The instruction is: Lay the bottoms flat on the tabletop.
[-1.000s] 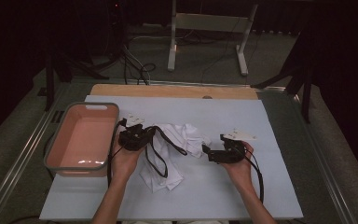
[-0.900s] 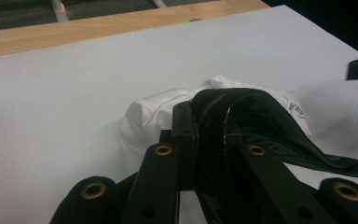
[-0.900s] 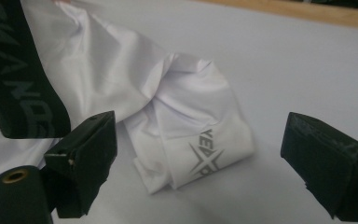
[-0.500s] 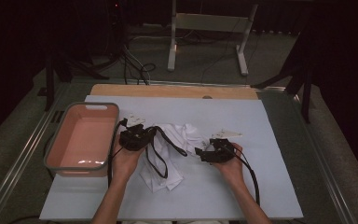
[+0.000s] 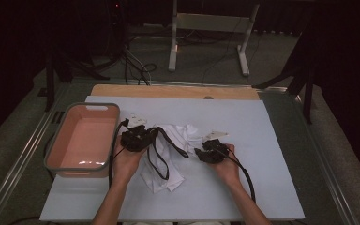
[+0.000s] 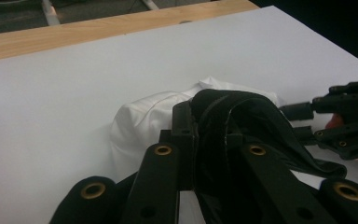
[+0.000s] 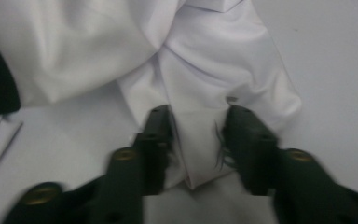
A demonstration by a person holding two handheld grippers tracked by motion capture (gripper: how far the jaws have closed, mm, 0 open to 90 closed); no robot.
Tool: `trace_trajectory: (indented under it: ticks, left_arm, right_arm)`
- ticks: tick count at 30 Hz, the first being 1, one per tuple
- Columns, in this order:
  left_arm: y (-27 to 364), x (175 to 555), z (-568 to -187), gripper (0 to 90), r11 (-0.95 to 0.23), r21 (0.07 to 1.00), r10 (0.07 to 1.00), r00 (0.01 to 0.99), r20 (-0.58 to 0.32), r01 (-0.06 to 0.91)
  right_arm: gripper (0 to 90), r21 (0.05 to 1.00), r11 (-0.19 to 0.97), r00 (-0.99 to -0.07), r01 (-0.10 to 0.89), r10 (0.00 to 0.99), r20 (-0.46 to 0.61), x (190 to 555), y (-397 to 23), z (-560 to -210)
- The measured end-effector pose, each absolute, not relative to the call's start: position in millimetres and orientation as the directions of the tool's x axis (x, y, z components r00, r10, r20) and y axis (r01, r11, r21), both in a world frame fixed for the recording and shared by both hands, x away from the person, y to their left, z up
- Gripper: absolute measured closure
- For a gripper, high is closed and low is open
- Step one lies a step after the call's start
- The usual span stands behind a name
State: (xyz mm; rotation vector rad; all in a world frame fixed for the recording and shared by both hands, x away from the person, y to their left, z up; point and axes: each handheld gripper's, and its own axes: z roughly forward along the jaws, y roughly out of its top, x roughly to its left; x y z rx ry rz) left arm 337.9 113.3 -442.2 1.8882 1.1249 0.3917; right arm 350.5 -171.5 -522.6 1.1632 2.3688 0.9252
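Observation:
A crumpled white garment (image 5: 180, 133) with a black strap (image 5: 166, 145) lies mid-table. My left gripper (image 5: 151, 134) rests at its left edge, shut on the black strap (image 6: 251, 112), which bunches over the jaws (image 6: 209, 116) in front of the white cloth (image 6: 140, 121). My right gripper (image 5: 200, 153) sits at the garment's right side, low on the table. In the right gripper view its jaws (image 7: 198, 116) have just been closing and stand either side of a flat fold of the white cloth (image 7: 205, 60), which does not look pinched. Across the garment, the right gripper (image 6: 303, 121) shows in the left gripper view.
A pink tub (image 5: 56, 159) with a grey rim stands at the table's left, close to my left hand. A wooden strip (image 5: 173, 91) runs along the far edge. Bare white tabletop (image 5: 262, 140) extends to the right. Stand legs and cables lie on the floor beyond.
My right hand has moved left and down to the garment's right edge, and its jaws have narrowed around a white fold. The left hand has stayed put.

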Motion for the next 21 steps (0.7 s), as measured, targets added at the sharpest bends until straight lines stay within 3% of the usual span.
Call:
trace_trajectory:
  ticks: [2,4,21]
  left_arm:
    - [113,338,-442,83.2,-0.206,0.81,0.825,0.543,-0.157,0.549]
    - [112,338,-443,83.2,-0.204,0.81,0.824,0.543,-0.16,0.549]
    - [108,339,-443,83.2,-0.21,0.809,0.821,0.549,-0.159,0.549]
  right_arm:
    - [77.7,0.678,0.47,-0.619,0.565,0.785,-0.029,346,-172,-521]
    - [82.4,0.669,0.473,-0.631,0.574,0.775,-0.007,342,-173,-519]
    - [84.0,0.645,0.629,-0.833,0.433,0.553,0.021,248,-162,-499]
